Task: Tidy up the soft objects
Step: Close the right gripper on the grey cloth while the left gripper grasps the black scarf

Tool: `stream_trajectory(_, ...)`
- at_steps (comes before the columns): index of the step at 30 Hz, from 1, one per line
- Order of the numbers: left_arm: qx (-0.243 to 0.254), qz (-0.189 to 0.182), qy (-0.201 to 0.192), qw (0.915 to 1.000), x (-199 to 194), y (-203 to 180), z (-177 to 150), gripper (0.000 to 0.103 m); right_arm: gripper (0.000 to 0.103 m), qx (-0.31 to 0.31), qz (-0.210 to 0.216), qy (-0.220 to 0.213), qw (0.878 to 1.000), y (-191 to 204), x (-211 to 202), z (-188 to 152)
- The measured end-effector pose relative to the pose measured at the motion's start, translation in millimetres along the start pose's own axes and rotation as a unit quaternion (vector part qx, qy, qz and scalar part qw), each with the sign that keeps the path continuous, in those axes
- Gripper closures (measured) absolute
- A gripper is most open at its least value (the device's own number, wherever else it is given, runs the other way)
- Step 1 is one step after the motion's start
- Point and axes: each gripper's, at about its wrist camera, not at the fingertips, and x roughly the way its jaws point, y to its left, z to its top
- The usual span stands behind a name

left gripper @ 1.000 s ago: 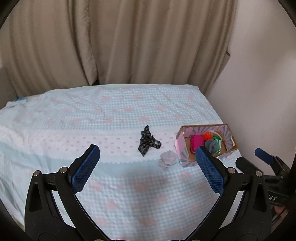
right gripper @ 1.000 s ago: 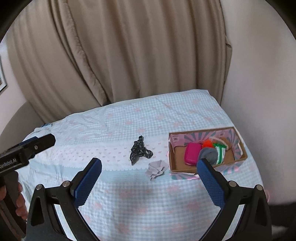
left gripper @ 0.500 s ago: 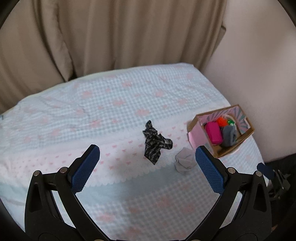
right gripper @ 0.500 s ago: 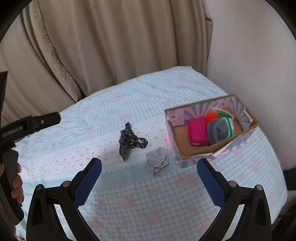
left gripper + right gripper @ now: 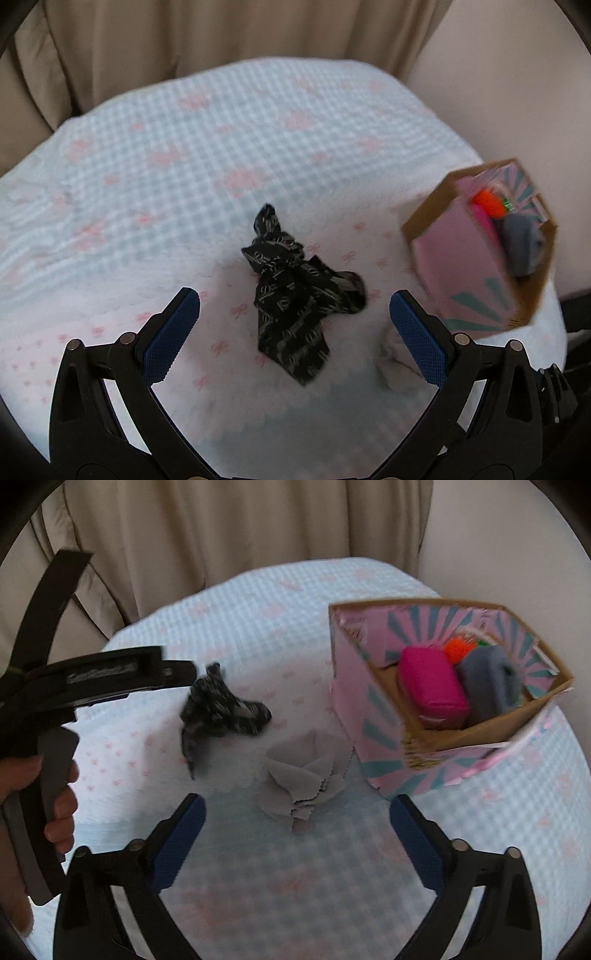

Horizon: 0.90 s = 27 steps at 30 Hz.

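A crumpled black patterned cloth (image 5: 295, 295) lies on the checked bedspread, straight ahead of my open, empty left gripper (image 5: 293, 299); it also shows in the right wrist view (image 5: 218, 709). A crumpled grey cloth (image 5: 303, 775) lies just ahead of my open, empty right gripper (image 5: 297, 805); in the left wrist view the grey cloth (image 5: 395, 365) is partly hidden behind my right fingertip. A pink and teal cardboard box (image 5: 373, 716) to the right holds a magenta item (image 5: 430, 686), a grey cloth (image 5: 487, 683) and an orange item (image 5: 458, 648). The box also shows in the left wrist view (image 5: 465, 273).
The bed (image 5: 221, 140) has a light blue and white cover with pink bows. Beige curtains (image 5: 221, 535) hang behind it and a pale wall (image 5: 517, 92) stands at the right. The left hand-held gripper's body (image 5: 92, 679) reaches in from the left of the right wrist view.
Both grippers have moved forward and down toward the bed. The black cloth, grey cloth and box now look much larger and nearer. Both grippers stay open.
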Motion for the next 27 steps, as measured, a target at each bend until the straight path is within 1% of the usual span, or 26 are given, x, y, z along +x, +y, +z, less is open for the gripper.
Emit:
stream_trajectory(1, -0.001, 0.0, 0.002, 1.0, 10.1, 0.0, -2.1, 0.001, 0.017, -0.003, -0.006, 0.003, 1.0, 0.8, 10.4, -1.4)
stream_trajectory(3, -0.002, 0.0, 0.003, 1.0, 27.1, 0.4, -6.1, 0.001, 0.02, -0.008, -0.008, 0.008, 1.0, 1.8, 30.3, -3.4)
stream_trajectory(6, 0.005, 0.005, 0.003, 1.0, 46.0, 0.0, -9.8, 0.003, 0.02, -0.007, -0.008, 0.009, 1.0, 2.8, 53.2, -3.6)
stream_trajectory(8, 0.003, 0.006, 0.007, 1.0, 56.4, 1.1, -11.1, 0.008, 0.021, -0.008, -0.009, 0.01, 1.0, 4.0, 64.9, -3.4)
stream_trajectory(9, 0.001, 0.005, 0.009, 0.9999, 59.5, 2.4, -11.1, 0.009, 0.023, -0.009, -0.01, 0.01, 1.0, 4.6, 69.2, -2.8)
stream_trajectory(10, -0.002, 0.002, 0.011, 0.9999, 62.1, 3.3, -10.4, 0.009, 0.028, -0.01, -0.01, 0.013, 1.0, 5.2, 74.4, -2.0)
stream_trajectory(12, -0.006, -0.002, 0.011, 0.9999, 67.3, 4.6, -8.7, 0.011, 0.033, -0.012, -0.009, 0.02, 1.0, 6.2, 82.4, -0.1)
stream_trajectory(13, -0.005, -0.002, 0.013, 0.9999, 70.6, 4.3, -7.1, 0.017, 0.035, -0.012, -0.011, 0.021, 1.0, 6.7, 85.7, 1.1)
stream_trajectory(14, -0.004, -0.003, 0.017, 0.9998, 74.2, 4.6, -6.0, 0.026, 0.036, -0.013, -0.014, 0.019, 1.0, 6.4, 87.9, 2.0)
stream_trajectory(16, 0.002, 0.0, 0.027, 0.9996, 79.9, 3.6, -3.8, 0.03, 0.043, -0.016, -0.018, 0.017, 1.0, 7.0, 89.8, 4.3)
stream_trajectory(17, 0.008, 0.001, 0.025, 0.9997, 79.7, 1.8, -3.5, 0.037, 0.046, -0.016, -0.02, 0.017, 1.0, 6.9, 90.5, 5.3)
stream_trajectory(19, 0.018, 0.006, 0.027, 0.9994, 79.7, -0.7, -3.1, 0.048, 0.059, -0.018, -0.023, 0.016, 0.999, 5.4, 90.9, 6.7)
stream_trajectory(20, 0.021, 0.008, 0.028, 0.9994, 78.9, -0.8, -3.1, 0.055, 0.062, -0.019, -0.023, 0.016, 0.999, 4.9, 91.4, 7.8)
stream_trajectory(21, 0.02, 0.006, 0.028, 0.9994, 78.0, 0.4, -2.8, 0.059, 0.068, -0.019, -0.022, 0.016, 0.999, 4.3, 91.2, 9.0)
stream_trajectory(22, 0.014, 0.002, 0.029, 0.9995, 76.2, 3.0, -3.0, 0.064, 0.071, -0.02, -0.022, 0.017, 0.999, 4.1, 91.3, 8.8)
stream_trajectory(23, 0.011, -0.001, 0.029, 0.9995, 75.3, 4.6, -3.2, 0.067, 0.073, -0.02, -0.021, 0.017, 0.999, 3.2, 90.8, 9.3)
stream_trajectory(25, 0.005, -0.006, 0.029, 0.9995, 71.3, 8.3, -4.2, 0.071, 0.083, -0.015, -0.018, 0.017, 1.0, 2.0, 88.9, 10.3)
stream_trajectory(27, 0.005, -0.005, 0.027, 0.9996, 66.4, 9.1, -5.4, 0.072, 0.086, -0.012, -0.013, 0.018, 1.0, 3.1, 86.5, 12.6)
